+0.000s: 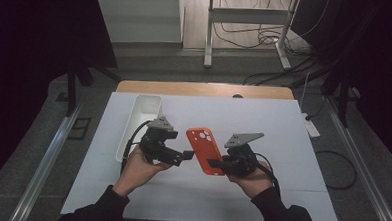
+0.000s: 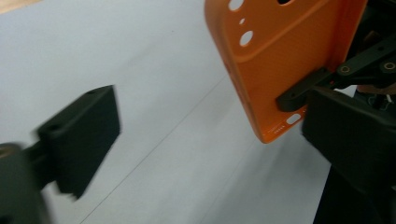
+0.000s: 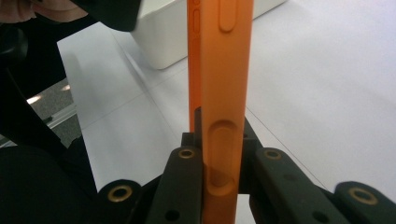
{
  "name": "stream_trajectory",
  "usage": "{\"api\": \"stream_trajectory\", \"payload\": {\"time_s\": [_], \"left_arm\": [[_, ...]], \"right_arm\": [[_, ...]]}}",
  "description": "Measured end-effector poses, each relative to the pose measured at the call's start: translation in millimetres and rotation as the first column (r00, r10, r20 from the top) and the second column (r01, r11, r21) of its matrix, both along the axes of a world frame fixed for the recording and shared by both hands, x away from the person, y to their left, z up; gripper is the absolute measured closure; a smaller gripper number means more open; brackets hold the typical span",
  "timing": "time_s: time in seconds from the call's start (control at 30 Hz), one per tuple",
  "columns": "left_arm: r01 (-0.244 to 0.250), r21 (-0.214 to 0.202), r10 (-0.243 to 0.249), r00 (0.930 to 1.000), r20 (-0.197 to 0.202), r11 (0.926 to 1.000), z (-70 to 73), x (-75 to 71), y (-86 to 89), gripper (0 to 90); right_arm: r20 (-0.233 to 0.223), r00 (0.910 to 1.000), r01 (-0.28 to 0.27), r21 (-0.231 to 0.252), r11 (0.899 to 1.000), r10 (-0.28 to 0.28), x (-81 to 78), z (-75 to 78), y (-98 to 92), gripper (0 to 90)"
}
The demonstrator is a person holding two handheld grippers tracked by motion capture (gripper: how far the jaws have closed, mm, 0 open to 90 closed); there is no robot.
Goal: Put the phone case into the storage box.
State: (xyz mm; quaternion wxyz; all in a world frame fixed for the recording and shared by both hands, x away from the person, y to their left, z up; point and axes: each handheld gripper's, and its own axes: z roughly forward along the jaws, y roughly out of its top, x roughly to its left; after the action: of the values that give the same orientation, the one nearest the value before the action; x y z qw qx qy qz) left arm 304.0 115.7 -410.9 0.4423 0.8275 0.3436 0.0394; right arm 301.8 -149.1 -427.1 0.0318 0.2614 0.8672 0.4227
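Right gripper point(image 1: 216, 164) clamping orange phone case point(image 1: 206, 150), white table point(image 1: 282, 159), grey floor point(image 1: 186, 65)

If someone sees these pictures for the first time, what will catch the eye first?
The orange phone case, held above the middle of the white table, stands out most. The right gripper is shut on its lower edge, and the left gripper is open just beside it. A white tray lies behind, at the left.

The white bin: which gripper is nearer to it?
Left. The left gripper hangs just beside the white bin, jaws open; the right gripper, clamped on the orange phone case, is farther off.
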Motion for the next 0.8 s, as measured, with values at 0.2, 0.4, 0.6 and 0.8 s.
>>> {"api": "stream_trajectory", "payload": {"time_s": [0.2,0.4,0.6,0.8], "left_arm": [[0.016,-0.025,-0.017,0.9989,-0.043,0.9996,-1.9,1.2,-0.2,37.5],[0.031,-0.057,-0.037,0.9942,-0.101,0.9979,-3.0,3.3,-0.9,57.6],[0.034,-0.084,-0.046,0.9879,-0.148,0.9959,-2.6,4.5,1.8,80.2],[0.015,-0.114,-0.037,0.9797,-0.197,0.9933,-3.9,6.3,6.0,88.2]], "right_arm": [[0.009,1.0000,-0.001,-0.001,1.000,0.001,-2.3,0.7,2.5,84.3],[0.013,0.9999,-0.008,-0.004,1.000,0.008,-3.6,0.3,4.1,84.2],[0.022,0.9997,-0.002,-0.007,1.000,0.002,-4.5,0.4,5.0,84.3],[0.036,0.9994,0.000,-0.011,1.000,0.000,-5.4,0.5,5.7,84.1]]}}
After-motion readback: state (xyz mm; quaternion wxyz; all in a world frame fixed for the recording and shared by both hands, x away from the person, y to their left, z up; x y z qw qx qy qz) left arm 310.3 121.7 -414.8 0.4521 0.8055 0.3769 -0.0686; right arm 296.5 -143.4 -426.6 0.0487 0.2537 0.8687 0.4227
